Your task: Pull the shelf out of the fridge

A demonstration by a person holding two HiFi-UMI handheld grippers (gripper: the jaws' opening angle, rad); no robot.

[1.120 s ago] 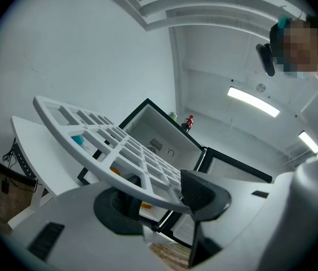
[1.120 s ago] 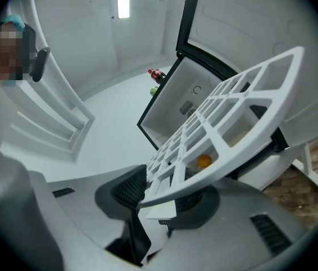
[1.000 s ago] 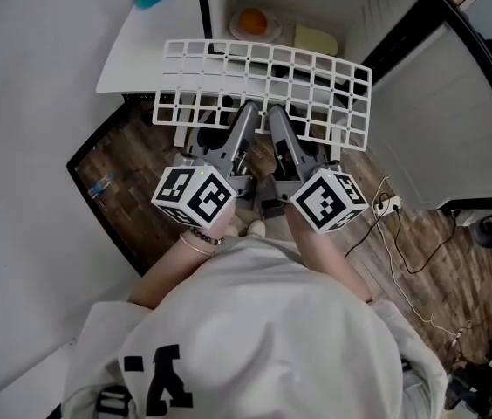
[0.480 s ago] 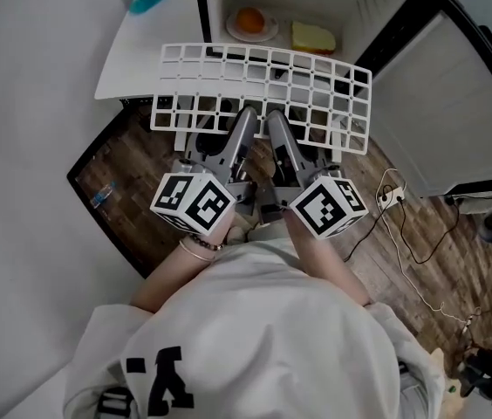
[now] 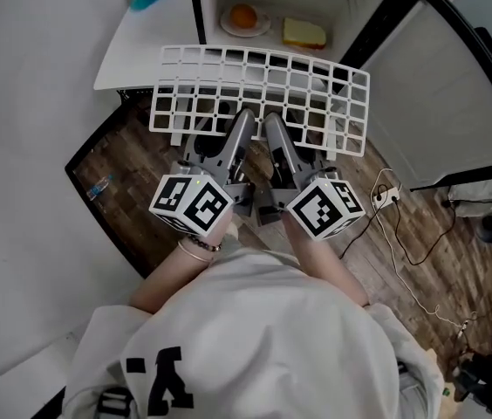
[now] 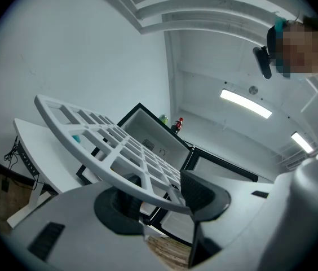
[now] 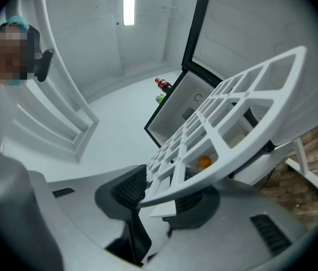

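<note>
Shelf (image 5: 259, 90): white plastic grid; stiff, probably light, smooth.
Hold: near rail, centre.
Left gripper (image 6: 162, 199): clamped on rail.
Right gripper (image 7: 162, 193): clamped on rail alongside.

The fridge floor (image 5: 274, 7) bears a plate (image 5: 244, 26) and a yellow block (image 5: 304, 32); a white cable (image 5: 400, 267) lies on the wooden floor (image 5: 133, 190)

place: home-like room | cues: open fridge (image 5: 358, 9), wood floor (image 5: 133, 192), loose cables (image 5: 403, 256)
</note>
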